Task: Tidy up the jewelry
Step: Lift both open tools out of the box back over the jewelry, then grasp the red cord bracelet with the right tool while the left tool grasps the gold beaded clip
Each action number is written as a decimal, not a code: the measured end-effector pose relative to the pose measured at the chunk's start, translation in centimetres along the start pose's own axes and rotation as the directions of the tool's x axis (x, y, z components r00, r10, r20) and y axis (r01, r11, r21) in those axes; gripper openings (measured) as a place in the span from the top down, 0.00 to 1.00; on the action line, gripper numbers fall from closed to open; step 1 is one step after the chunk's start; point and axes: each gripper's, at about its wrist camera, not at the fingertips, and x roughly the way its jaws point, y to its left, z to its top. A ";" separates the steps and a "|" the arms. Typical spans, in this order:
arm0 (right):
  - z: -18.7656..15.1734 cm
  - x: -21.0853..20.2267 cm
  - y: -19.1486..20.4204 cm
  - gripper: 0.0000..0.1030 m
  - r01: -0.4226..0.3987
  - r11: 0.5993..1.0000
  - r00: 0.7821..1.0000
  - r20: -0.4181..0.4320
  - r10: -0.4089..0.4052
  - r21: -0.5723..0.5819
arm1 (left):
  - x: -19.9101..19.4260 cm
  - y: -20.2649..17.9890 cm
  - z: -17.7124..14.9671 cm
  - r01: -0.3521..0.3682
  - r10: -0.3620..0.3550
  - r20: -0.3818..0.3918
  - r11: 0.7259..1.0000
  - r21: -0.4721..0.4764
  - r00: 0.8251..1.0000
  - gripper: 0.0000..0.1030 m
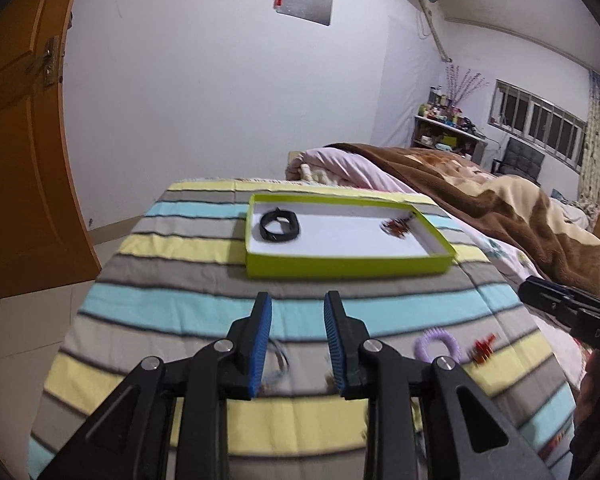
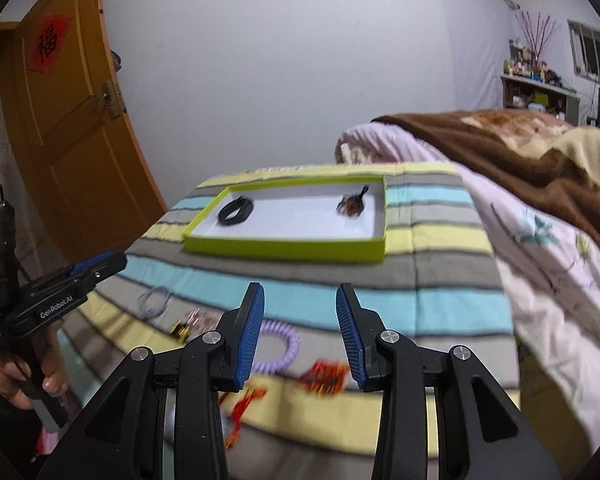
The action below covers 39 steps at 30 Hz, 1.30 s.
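A green box lid [image 1: 340, 266] [image 2: 284, 249] with a white inside lies on the striped cloth. A black band [image 1: 280, 226] [image 2: 235, 212] lies in its left end, and a dark red beaded piece [image 1: 396, 227] [image 2: 352, 204] in its right end. On the cloth nearer me lie a purple coil ring [image 1: 436, 344] [image 2: 282, 346], a red ornament [image 1: 482, 350] [image 2: 326, 374], a thin silver-blue bangle [image 1: 278, 360] [image 2: 154, 300] and a small gold piece [image 2: 180, 330]. My left gripper [image 1: 298, 308] is open and empty above the cloth. My right gripper [image 2: 300, 300] is open and empty over the purple ring and red ornament.
The striped cloth [image 1: 180, 308] covers a small table; floor drops off to its left. A bed with a pink quilt and brown blanket [image 1: 480, 192] adjoins on the right. An orange door [image 2: 72, 128] stands at left. A red tasselled cord [image 2: 244, 408] lies by my right gripper's base.
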 end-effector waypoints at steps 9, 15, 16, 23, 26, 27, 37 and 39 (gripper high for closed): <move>-3.9 -2.0 1.7 0.63 -0.011 1.000 0.999 -0.034 0.011 -0.010 | -3.0 -1.3 -3.6 0.026 -0.026 -0.010 0.999 0.026 1.000 0.72; -5.5 -2.3 2.9 0.63 -0.041 0.999 0.997 -0.067 0.040 -0.007 | -4.1 -1.2 -5.0 0.043 -0.043 -0.020 0.999 0.012 0.999 0.72; -5.7 -2.1 3.2 0.63 -0.045 0.999 0.996 -0.075 0.044 -0.012 | -4.2 -1.2 -5.3 0.041 -0.041 -0.023 0.999 0.012 0.999 0.72; -6.5 -0.6 4.2 0.64 -0.062 0.998 0.992 -0.115 0.059 -0.022 | -4.2 -0.5 -5.9 0.031 -0.032 -0.034 0.999 -0.004 0.999 0.72; -6.6 0.3 4.3 0.67 -0.056 0.998 0.990 -0.129 0.053 -0.021 | -4.0 -0.6 -6.0 0.034 -0.034 -0.039 0.999 -0.001 0.999 0.72; -6.6 0.6 4.3 0.67 -0.055 0.998 0.989 -0.135 0.052 -0.018 | -3.8 -0.7 -6.0 0.036 -0.036 -0.043 0.999 0.001 0.998 0.72; -7.1 2.9 3.8 0.83 -0.030 1.000 0.981 -0.194 0.029 -0.001 | -1.6 -1.5 -5.5 0.069 -0.066 -0.084 0.997 0.030 0.994 0.72; -7.1 2.9 3.6 0.87 -0.024 1.000 0.981 -0.193 0.024 0.003 | -1.0 -1.8 -5.3 0.076 -0.072 -0.095 0.997 0.033 0.993 0.72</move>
